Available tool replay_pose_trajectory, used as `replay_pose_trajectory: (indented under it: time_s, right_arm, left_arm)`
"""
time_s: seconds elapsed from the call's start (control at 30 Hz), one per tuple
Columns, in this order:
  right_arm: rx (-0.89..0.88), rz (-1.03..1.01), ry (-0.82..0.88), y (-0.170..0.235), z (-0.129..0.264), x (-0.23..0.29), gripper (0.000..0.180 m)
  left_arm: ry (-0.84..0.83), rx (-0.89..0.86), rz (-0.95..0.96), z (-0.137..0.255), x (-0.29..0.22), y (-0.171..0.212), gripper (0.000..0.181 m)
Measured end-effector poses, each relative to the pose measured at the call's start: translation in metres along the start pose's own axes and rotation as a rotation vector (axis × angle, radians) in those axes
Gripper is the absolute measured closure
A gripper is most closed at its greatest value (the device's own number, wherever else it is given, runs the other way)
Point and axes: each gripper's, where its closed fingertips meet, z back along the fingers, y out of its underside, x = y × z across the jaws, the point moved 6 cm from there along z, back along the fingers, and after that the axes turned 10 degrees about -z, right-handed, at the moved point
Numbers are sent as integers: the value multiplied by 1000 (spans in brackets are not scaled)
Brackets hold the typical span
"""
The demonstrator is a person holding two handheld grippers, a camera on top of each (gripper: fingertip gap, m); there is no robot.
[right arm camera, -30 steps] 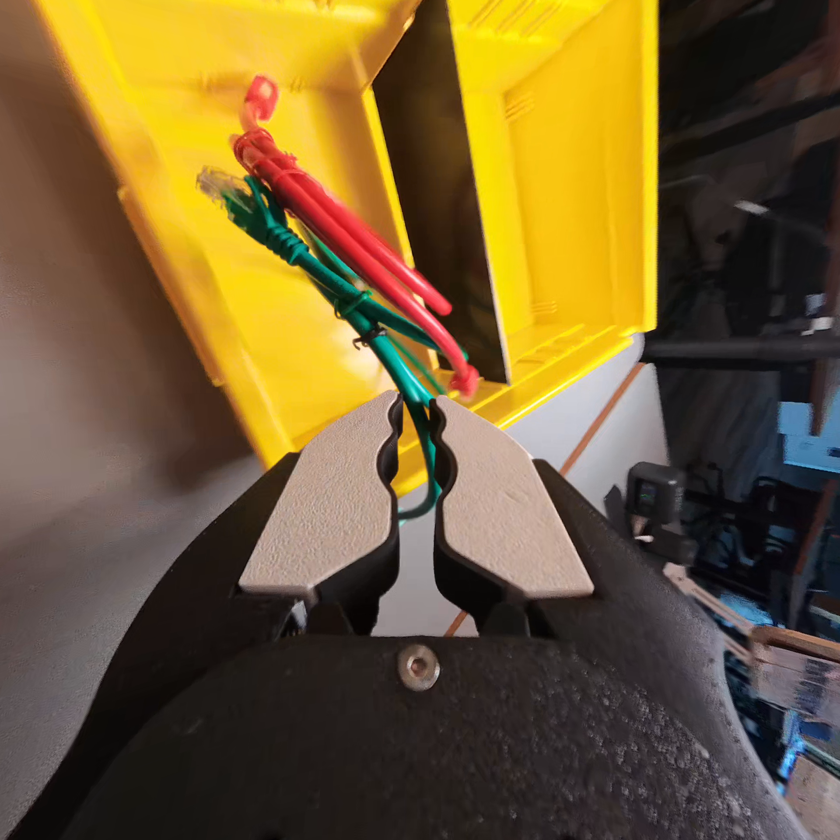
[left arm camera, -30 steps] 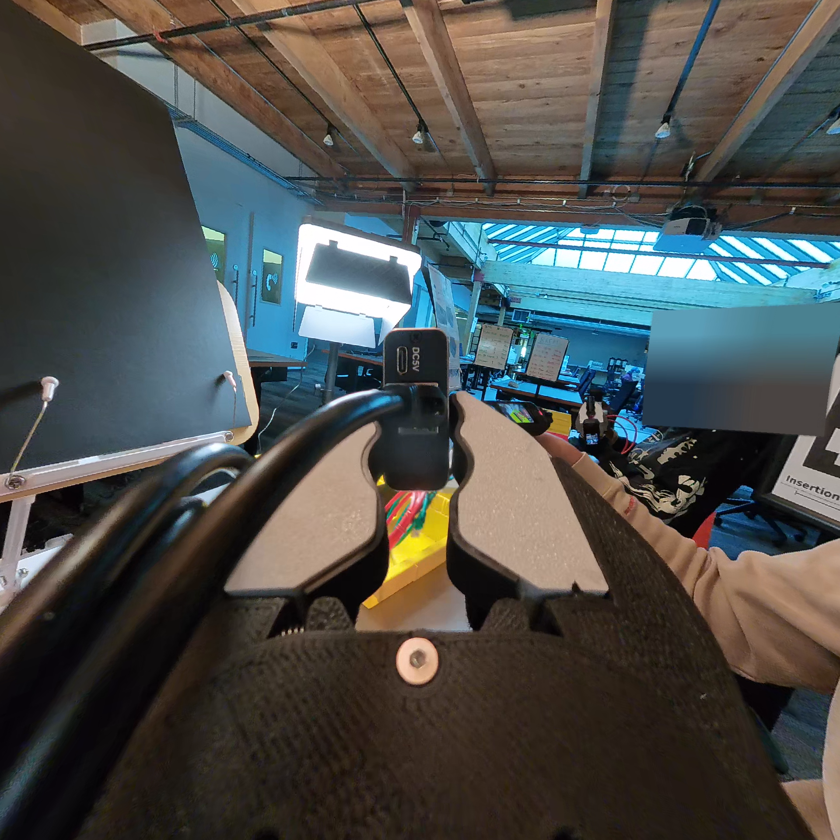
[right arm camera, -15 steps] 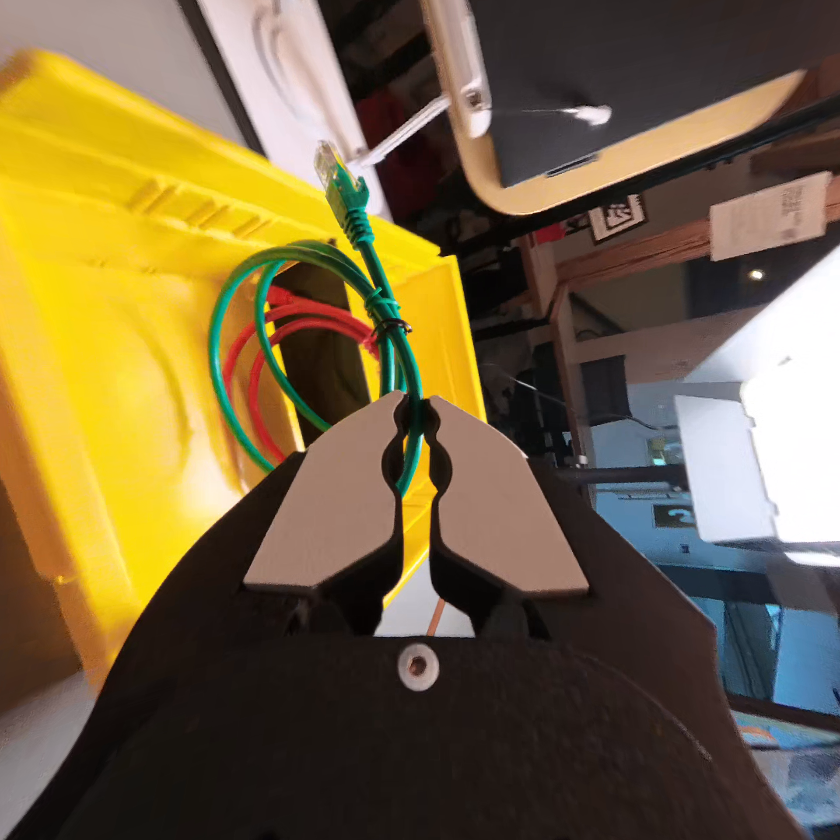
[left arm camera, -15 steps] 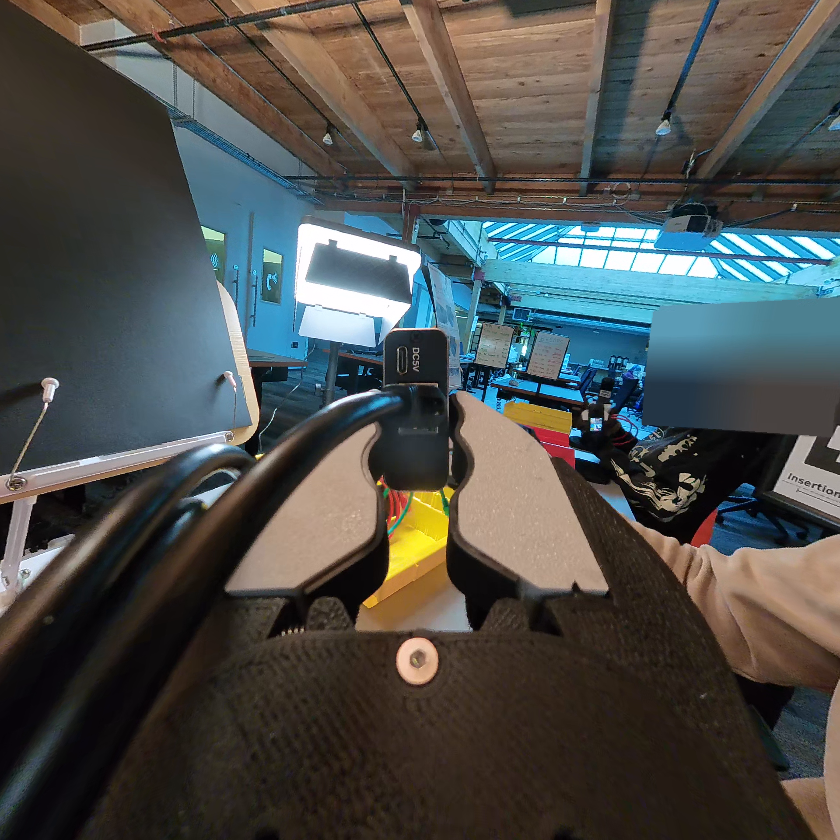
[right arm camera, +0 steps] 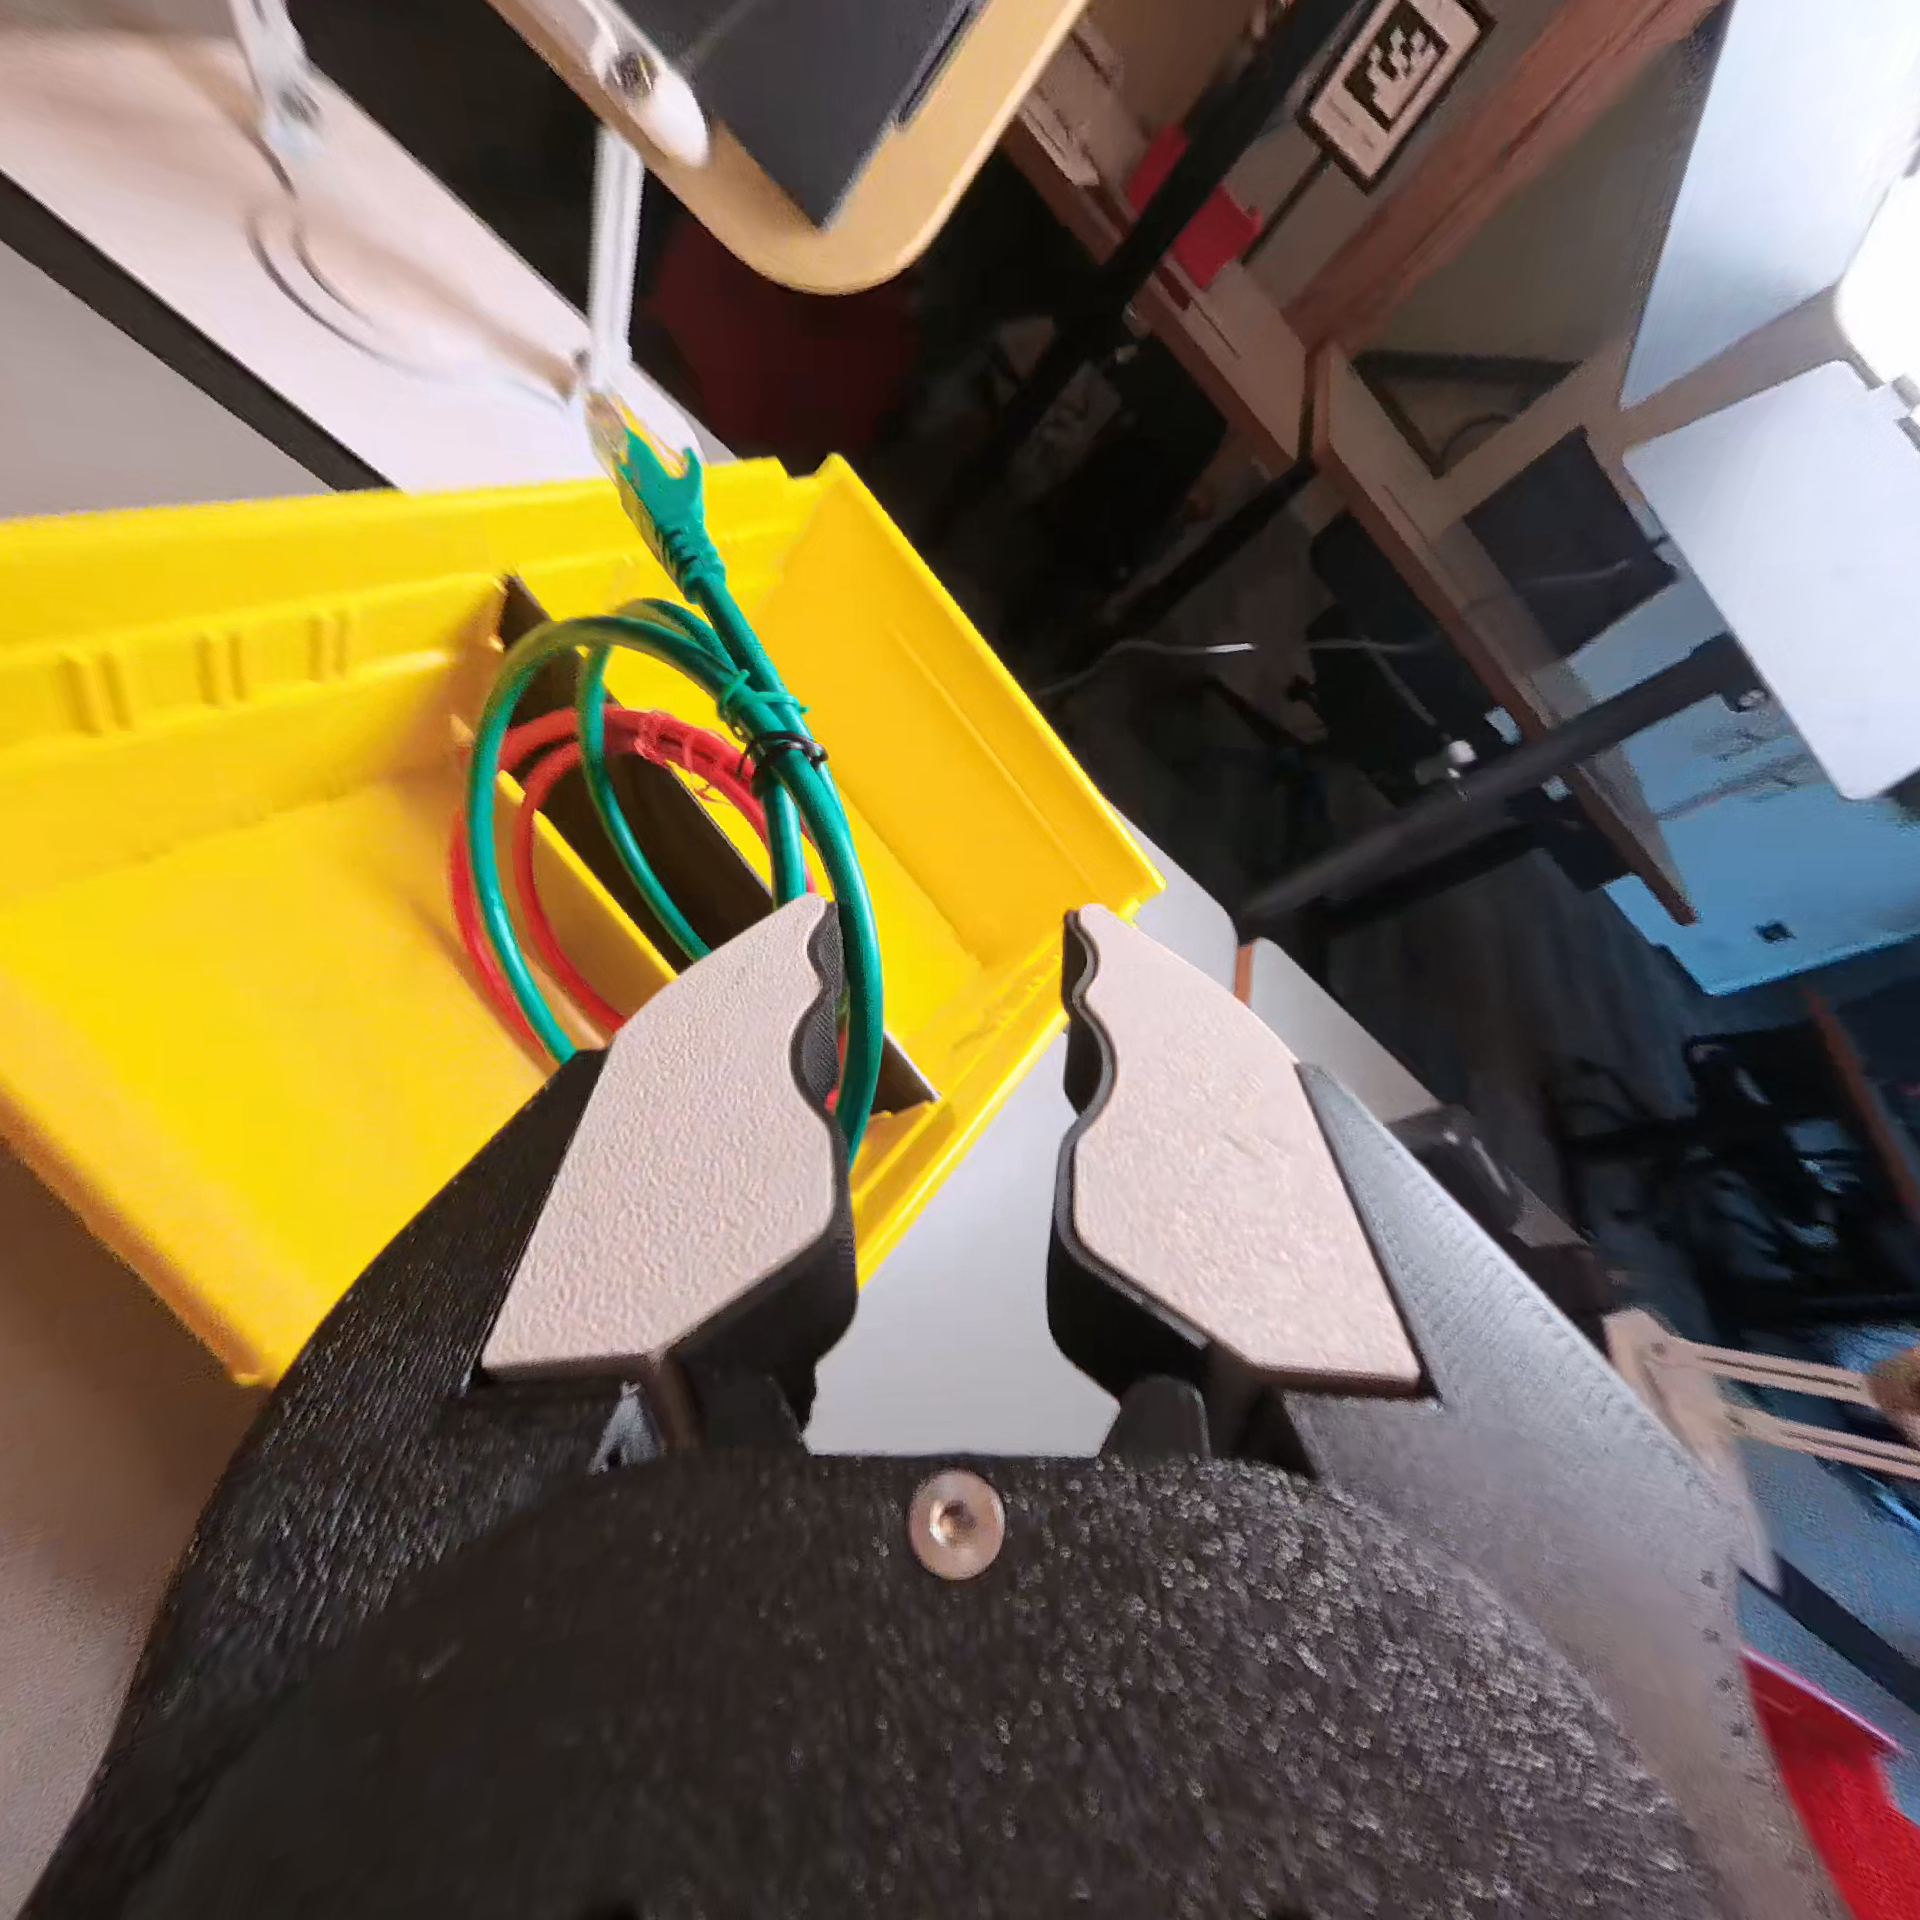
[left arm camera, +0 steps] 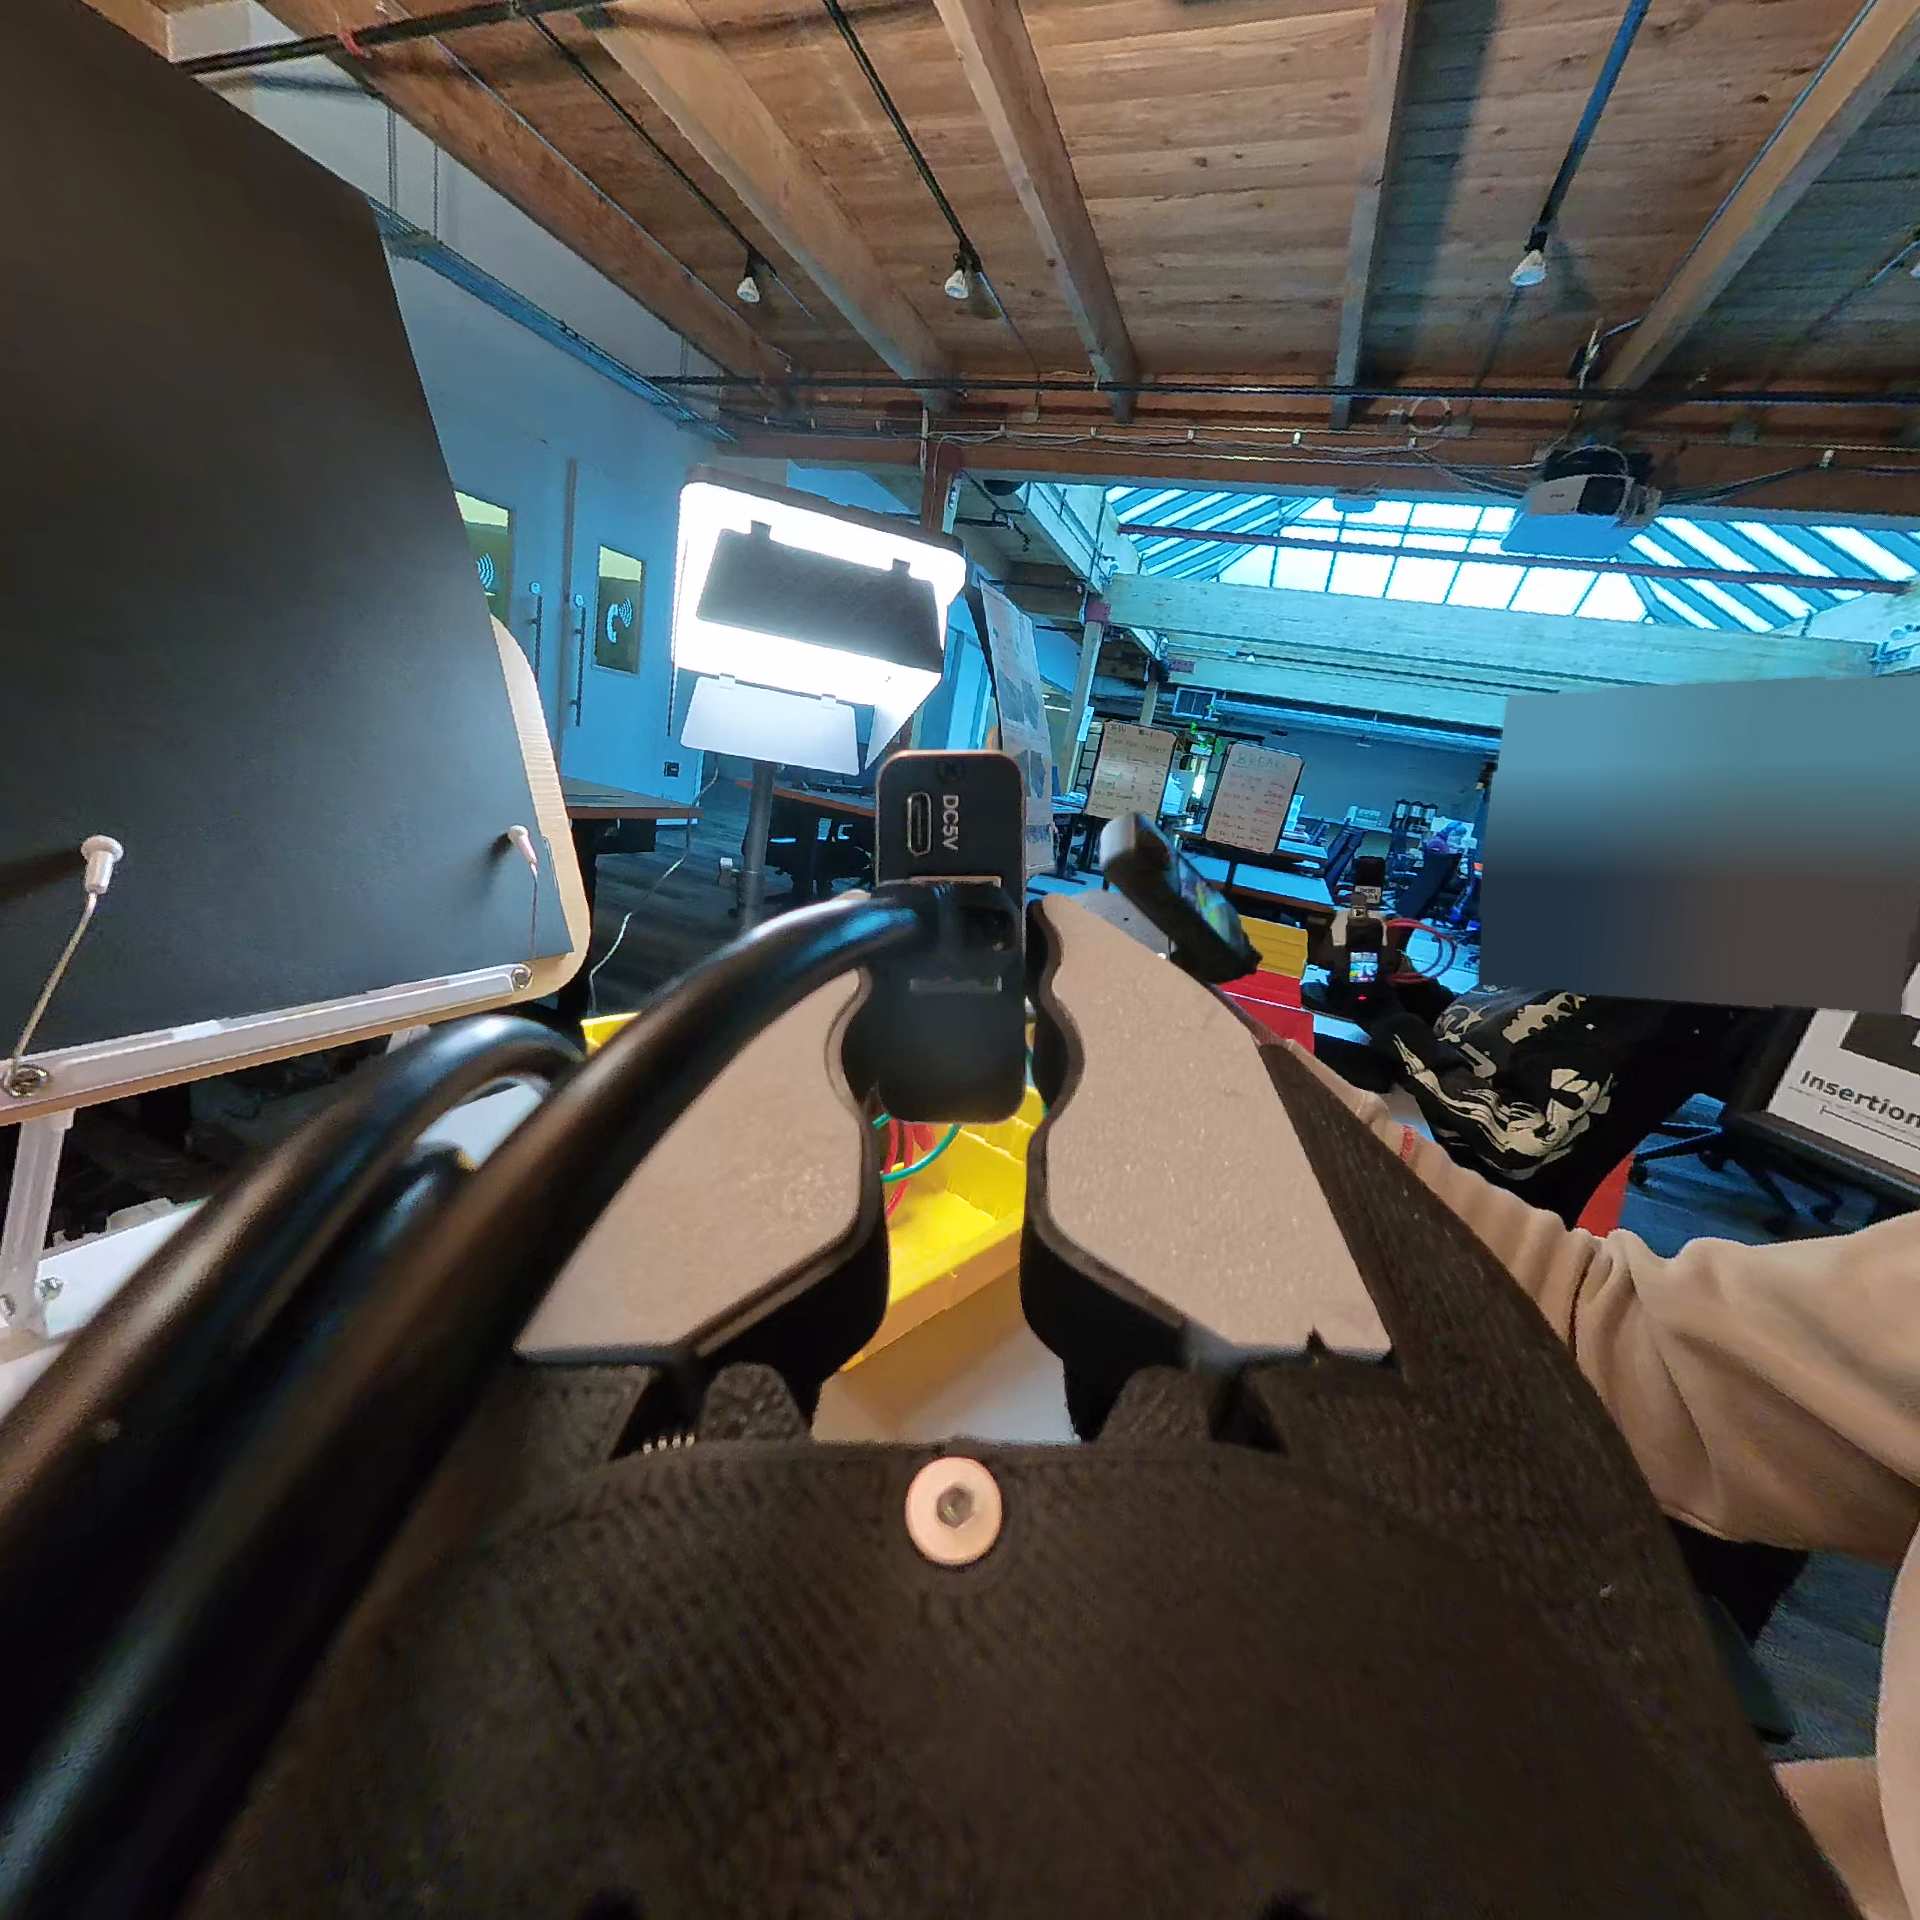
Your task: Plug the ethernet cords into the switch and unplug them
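Holding the switch (left arm camera: 948,997) clamped in my left gripper (left arm camera: 951,1023), one black cord (left arm camera: 727,966) plugged in; right gripper (right arm camera: 948,935) spread, green cord (right arm camera: 727,665) still unplugged.

switch (left arm camera: 945,831) bore white lettering beside its port | white sign (left arm camera: 1855,1091) at the right edge carried black print | whiteboards (left arm camera: 1257,800) held handwriting, too small | marker tag (right arm camera: 1392,78) showed a coded pattern

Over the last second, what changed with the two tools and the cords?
The right tool opened and let go of the green cord, which now lies beside its left finger, over the yellow bin. Its view also swung round the bin. The left tool stayed shut on the black switch, barely moving.
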Motion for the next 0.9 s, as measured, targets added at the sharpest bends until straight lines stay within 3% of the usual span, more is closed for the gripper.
replay_pose_trajectory:
  time_s: [0.17,0.27,0.47,0.73,0.9]
  right_arm:
    - [-22,-73,-152,-2,3,9,138]
    - [10,-100,-157,5,-7,11,138]
    - [89,-257,-357,13,-16,27,123]
    - [-179,-596,-518,-22,11,9,116]
    - [-375,-406,-667,-66,58,37,123]
  left_arm:
    - [11,20,13,-4,-1,6,156]
    - [18,33,12,-5,-3,9,156]
    - [24,45,19,-7,-3,12,157]
    - [32,59,26,-9,-5,17,156]
    - [59,95,17,-12,-8,22,156]
